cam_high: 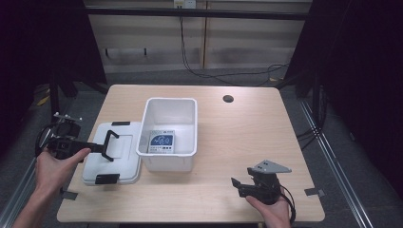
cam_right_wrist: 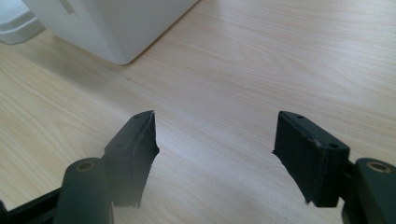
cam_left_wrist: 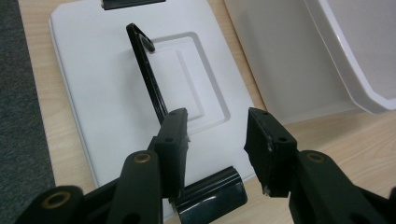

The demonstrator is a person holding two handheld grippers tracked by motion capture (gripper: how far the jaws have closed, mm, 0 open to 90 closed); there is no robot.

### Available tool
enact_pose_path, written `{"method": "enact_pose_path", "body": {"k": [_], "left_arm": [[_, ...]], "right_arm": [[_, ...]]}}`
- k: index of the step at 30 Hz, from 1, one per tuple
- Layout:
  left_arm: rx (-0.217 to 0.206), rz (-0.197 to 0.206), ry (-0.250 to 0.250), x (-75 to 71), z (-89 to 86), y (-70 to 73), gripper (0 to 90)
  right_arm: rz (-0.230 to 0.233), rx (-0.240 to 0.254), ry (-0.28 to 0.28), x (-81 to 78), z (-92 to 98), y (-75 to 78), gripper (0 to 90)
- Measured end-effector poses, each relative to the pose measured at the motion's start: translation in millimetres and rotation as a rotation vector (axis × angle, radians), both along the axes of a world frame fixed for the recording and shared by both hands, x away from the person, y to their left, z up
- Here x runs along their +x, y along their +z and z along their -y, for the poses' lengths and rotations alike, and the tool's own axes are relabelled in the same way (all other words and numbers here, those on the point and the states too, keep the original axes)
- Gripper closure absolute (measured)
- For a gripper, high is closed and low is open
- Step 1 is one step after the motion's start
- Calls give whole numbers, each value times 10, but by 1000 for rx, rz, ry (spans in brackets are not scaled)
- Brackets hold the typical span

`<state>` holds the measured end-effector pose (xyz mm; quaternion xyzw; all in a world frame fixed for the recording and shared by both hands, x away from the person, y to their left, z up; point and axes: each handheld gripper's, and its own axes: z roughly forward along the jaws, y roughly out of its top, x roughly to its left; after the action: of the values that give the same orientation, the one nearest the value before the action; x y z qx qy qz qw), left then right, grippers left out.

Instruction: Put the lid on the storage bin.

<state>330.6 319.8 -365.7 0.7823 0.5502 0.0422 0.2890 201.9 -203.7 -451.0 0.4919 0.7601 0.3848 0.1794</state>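
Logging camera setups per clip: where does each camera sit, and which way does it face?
High view: above the person's side, looking forward and down on the table; forearms, both hands and both grippers show.
Left gripper view: rides the left gripper, facing the lid; its jaws stand apart.
Right gripper view: rides the right gripper, facing bare tabletop; jaws apart.
Shared: the white bin appears in all three views.
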Motion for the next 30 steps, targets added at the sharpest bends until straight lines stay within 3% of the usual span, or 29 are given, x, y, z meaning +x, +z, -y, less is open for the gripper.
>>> {"method": "enact_pose_path", "body": {"k": [14,22,23,25,30], "left_arm": [[61,-64,7,170,-3,114,632],[92,-143,30,359,-5,58,665],[119,-170,53,401,11,30,677],[133,-203,59,458,31,-5,676],[144,-230,69,543,71,-38,673]], "right_arm": [[-13,1,6,9,-8,-12,290],[-21,-1,9,14,-5,-18,286],[-25,1,9,12,-7,-19,285],[-30,-2,8,12,-10,-22,284],[-33,-3,13,14,-16,-26,282]]}}
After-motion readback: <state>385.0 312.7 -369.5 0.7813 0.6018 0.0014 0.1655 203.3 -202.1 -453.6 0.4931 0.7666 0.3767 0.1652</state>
